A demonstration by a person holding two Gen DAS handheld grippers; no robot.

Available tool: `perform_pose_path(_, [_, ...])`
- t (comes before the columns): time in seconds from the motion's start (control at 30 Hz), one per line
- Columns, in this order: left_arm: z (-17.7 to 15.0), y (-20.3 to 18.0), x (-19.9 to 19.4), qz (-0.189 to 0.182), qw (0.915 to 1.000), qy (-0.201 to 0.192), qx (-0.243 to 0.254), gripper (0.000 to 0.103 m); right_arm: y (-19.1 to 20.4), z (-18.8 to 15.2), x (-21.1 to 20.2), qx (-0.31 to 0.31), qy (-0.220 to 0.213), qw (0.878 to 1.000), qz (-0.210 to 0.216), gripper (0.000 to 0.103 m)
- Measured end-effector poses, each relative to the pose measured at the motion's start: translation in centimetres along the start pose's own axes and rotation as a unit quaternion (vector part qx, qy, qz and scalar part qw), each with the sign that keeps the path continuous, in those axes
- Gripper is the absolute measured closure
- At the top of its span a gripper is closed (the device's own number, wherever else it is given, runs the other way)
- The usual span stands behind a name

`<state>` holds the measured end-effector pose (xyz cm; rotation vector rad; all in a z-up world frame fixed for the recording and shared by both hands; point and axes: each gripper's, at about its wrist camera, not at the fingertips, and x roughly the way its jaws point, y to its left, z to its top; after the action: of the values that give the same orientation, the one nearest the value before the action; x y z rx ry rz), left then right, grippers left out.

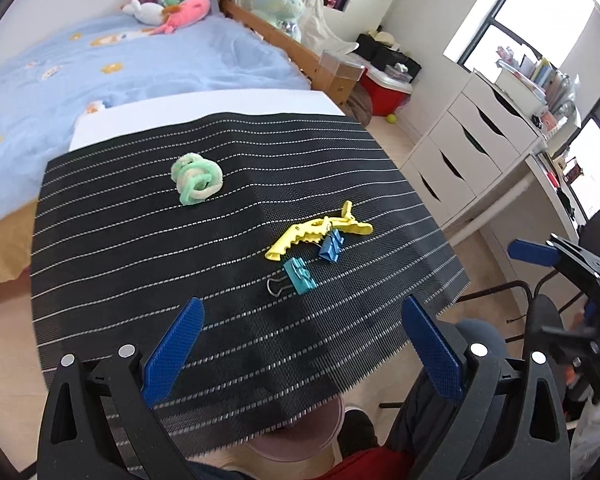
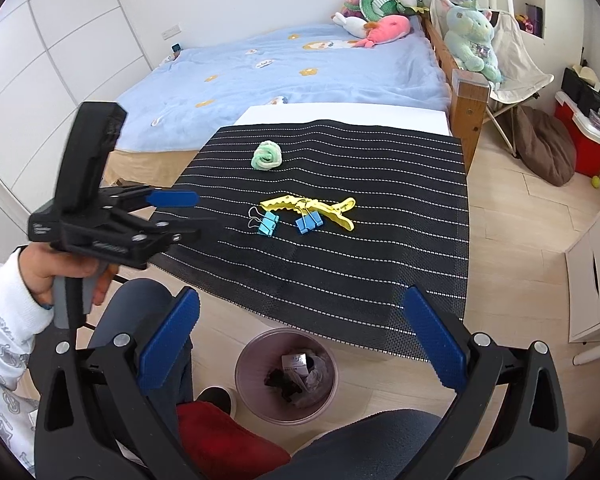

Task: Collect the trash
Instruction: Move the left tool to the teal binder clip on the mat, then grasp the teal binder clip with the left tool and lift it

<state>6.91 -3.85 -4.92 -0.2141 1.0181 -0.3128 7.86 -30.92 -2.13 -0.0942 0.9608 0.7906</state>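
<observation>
- Now the left tool [image 1: 300,348] hangs above the near edge of the counter [image 1: 204,100], its blue pads spread wide and holding nothing.
- The right tool [image 2: 300,340] is likewise spread and bare, over the floor beside the bin [image 2: 244,364].
- On the striped mat [image 2: 380,264] lie a green wad [image 1: 196,178], a yellow clip [image 1: 320,232] and two blue binder clips [image 1: 300,276], the clips just beside one another and the wad apart.
- The bin, below the counter's edge, holds crumpled scraps.
</observation>
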Motion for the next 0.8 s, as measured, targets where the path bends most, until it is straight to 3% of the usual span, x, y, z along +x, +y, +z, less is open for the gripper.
perform_pose_path(0.07, [0.1, 0.1, 0.7, -0.002, 1.0, 0.002, -0.006, 0.011, -0.1, -0.1, 0.1, 0.001, 0.001, 1.0, 0.0, 0.003])
perform_pose_path(0.1, [0.2, 0.1, 1.0, -0.003, 1.0, 0.004, -0.008, 0.02, -0.2, -0.1, 0.2, 0.002, 0.002, 1.0, 0.0, 0.003])
perform_pose_path(0.23, [0.4, 0.3, 2.0, -0.009, 0.9998, 0.011, -0.016, 0.032, -0.4, -0.2, 0.4, 0.005, 0.004, 1.0, 0.0, 0.003])
perform_pose_path(0.37, [0.5, 0.3, 2.9, -0.011, 0.9995, 0.016, -0.026, 0.054, -0.6, -0.3, 0.6, 0.007, 0.005, 1.0, 0.0, 0.003])
perform_pose_path(0.53, [0.5, 0.5, 3.3, -0.017, 0.9992, 0.018, -0.031, 0.071, -0.9, -0.3, 0.8, 0.009, 0.008, 1.0, 0.0, 0.003])
perform_pose_path(0.67, [0.5, 0.4, 3.3, -0.015, 0.9993, 0.018, -0.028, 0.098, -0.8, -0.4, 1.1, 0.009, 0.01, 1.0, 0.001, 0.003])
perform_pose_path(0.8, [0.5, 0.3, 3.0, -0.017, 0.9995, 0.013, -0.023, 0.102, -0.6, -0.4, 1.4, 0.007, 0.013, 1.0, 0.002, 0.003])
